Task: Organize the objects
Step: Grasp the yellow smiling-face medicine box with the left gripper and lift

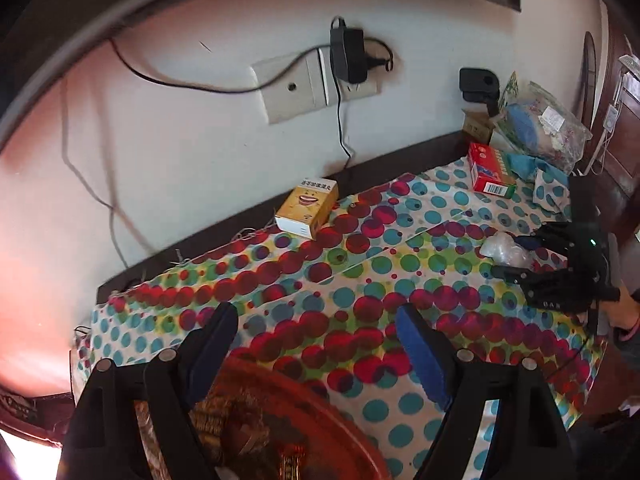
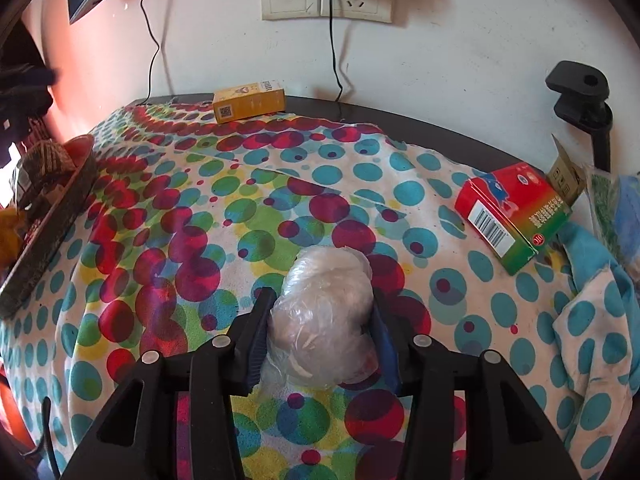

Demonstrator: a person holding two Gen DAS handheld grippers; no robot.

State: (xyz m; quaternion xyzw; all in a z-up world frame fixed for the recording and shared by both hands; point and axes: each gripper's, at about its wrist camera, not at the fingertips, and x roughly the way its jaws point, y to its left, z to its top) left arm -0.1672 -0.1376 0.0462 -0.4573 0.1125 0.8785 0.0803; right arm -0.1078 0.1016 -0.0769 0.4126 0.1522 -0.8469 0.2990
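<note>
My right gripper (image 2: 320, 312) is shut on a clear plastic bag (image 2: 324, 320) holding something pale, just above the dotted tablecloth (image 2: 180, 240). The left wrist view shows that gripper (image 1: 508, 256) and the bag (image 1: 502, 246) at the right. My left gripper (image 1: 316, 320) is open and empty, over the near rim of a red tray (image 1: 352, 432). A yellow box (image 1: 306, 212) lies by the wall, also seen in the right wrist view (image 2: 248, 102). A red and green box (image 2: 512, 216) lies at the right, also in the left wrist view (image 1: 490, 172).
The tray (image 2: 52, 216) holds woven and wrapped items at the table's left edge. A wall socket (image 2: 324, 0) with a plugged charger and hanging cables is behind the table. A black clamp stand (image 2: 584, 100), a cardboard box (image 1: 478, 124) and bagged cloth (image 1: 544, 124) crowd the right corner.
</note>
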